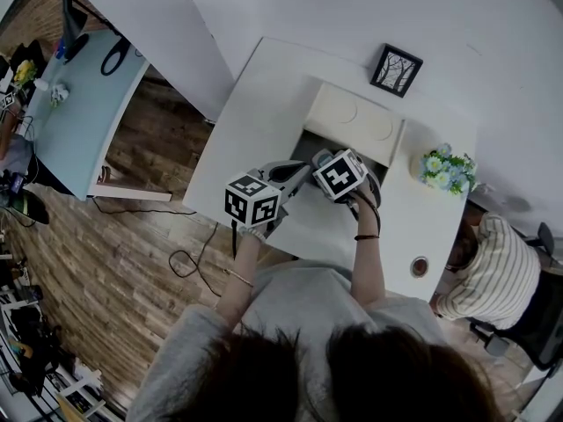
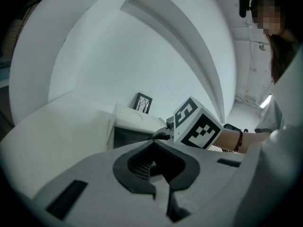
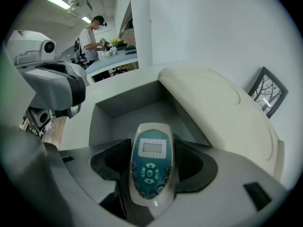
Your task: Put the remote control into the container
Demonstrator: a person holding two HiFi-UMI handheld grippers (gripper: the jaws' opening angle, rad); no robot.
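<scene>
My right gripper (image 3: 151,150) is shut on the remote control (image 3: 150,162), a silver handset with a teal face, a small screen and round buttons, pointing away from me. It hovers at the near edge of the container (image 3: 128,103), a grey box sunk into the white table (image 1: 255,104), whose cream lid (image 3: 218,112) stands open behind it. In the head view the right gripper (image 1: 322,159) sits over the container (image 1: 308,145), with the left gripper (image 1: 295,173) beside it on the left. The left gripper (image 2: 154,144) looks shut and holds nothing.
A framed tree picture (image 1: 396,69) leans on the wall behind the lid (image 1: 354,121). A pot of flowers (image 1: 446,169) stands at the table's right end, near a round hole (image 1: 419,265). A person in a striped shirt (image 1: 488,271) sits right. A pale blue desk (image 1: 79,112) stands left.
</scene>
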